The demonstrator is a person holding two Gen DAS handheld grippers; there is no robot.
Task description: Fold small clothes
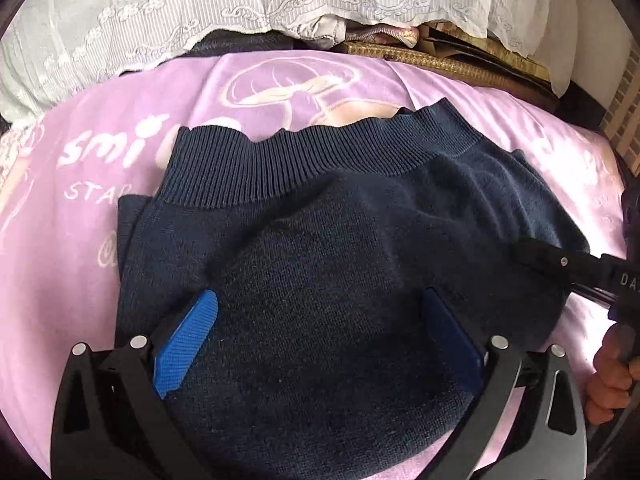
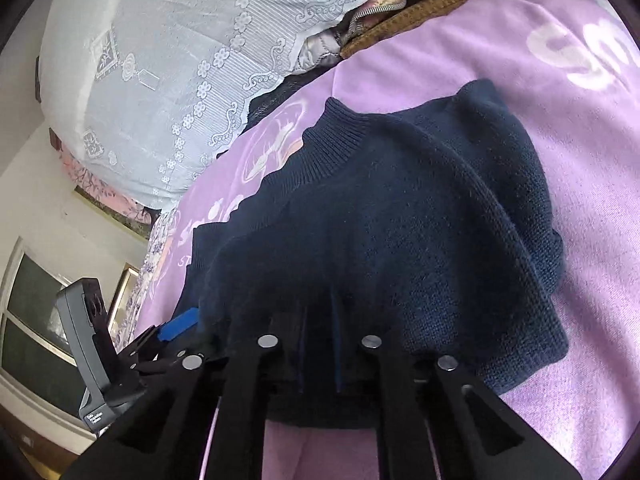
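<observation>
Folding is well along, judging by the lie of things: the sweater (image 1: 320, 240) sits as a compact navy bundle on the pink bedsheet (image 1: 80, 280), its ribbed hem (image 1: 320, 160) at twelve o'clock in my left view and more than one layer showing at nine o'clock, where a lower edge sticks out from under the top one. No sleeve shows loose, so I take them to be tucked in already.

My left gripper (image 1: 320, 344) has its jaws spread wide, the blue pads (image 1: 188, 344) standing either side of the near mound of knit and pinching nothing. My right gripper (image 2: 320, 356) comes in from three o'clock of that view; its jaws are drawn close together on a pleat of the sweater's near edge, clenched on cloth as far as I can see.

What is left, I think, is a last tidy-up: flatten the bulge in the middle, square the uneven edges, perhaps one more fold. Behind lies a lace cover (image 1: 200, 8).
</observation>
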